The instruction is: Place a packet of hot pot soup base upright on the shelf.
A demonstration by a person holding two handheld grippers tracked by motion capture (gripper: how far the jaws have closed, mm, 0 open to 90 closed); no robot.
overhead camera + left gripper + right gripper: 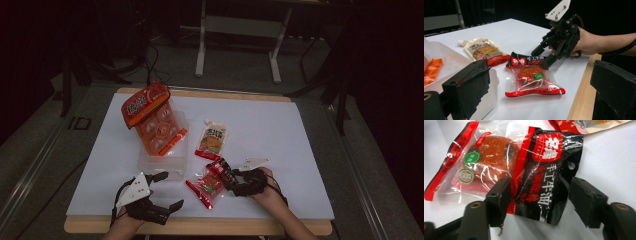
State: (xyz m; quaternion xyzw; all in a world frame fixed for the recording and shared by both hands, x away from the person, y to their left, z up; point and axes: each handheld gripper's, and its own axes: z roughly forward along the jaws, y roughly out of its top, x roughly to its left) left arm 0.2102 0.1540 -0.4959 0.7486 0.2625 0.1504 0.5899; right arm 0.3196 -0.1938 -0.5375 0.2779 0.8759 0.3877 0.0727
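Note:
A snack packet (209, 185) lies flat near the table's front edge; it is clear with red borders and a black printed header, and a brown-orange piece shows inside. My right gripper (229, 179) reaches in from the right, its jaws either side of the black header (544, 182). In the right gripper view the header sits between the two pads with a little room left at the right pad, so the gripper is open. The left gripper view shows the same packet (534, 80) under my right gripper (540, 58). My left gripper (167, 191) rests open at the front left, holding nothing.
A clear plastic tub (160, 162) at centre left holds a tall orange snack bag (150, 115). A spouted sauce pouch (212, 139) lies behind the packet. The table's wooden front edge (200, 226) runs close to both hands. Metal stand legs (201, 50) stand on the floor beyond.

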